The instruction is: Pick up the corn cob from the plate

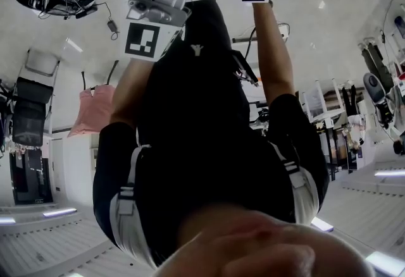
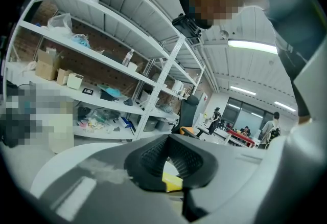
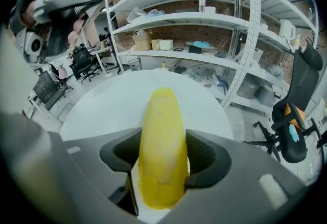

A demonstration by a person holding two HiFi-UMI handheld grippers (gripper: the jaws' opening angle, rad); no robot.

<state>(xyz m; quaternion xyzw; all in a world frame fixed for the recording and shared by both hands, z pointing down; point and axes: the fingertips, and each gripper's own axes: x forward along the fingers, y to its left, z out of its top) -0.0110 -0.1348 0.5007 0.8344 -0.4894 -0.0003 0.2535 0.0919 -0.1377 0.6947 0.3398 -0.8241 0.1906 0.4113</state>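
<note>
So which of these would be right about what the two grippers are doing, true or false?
1. The right gripper is clamped on a yellow corn cob. True.
2. The corn cob lies crosswise between the jaws. False: it points along them, its tip sticking out past the pads.
3. A round white table sits below the cob, with white shelving behind it. True.
4. The left gripper holds a second cob. False: its jaws are closed together with nothing between them.
5. The office chair at the right of the right gripper view is red. False: it is black, with an orange seat.
</note>
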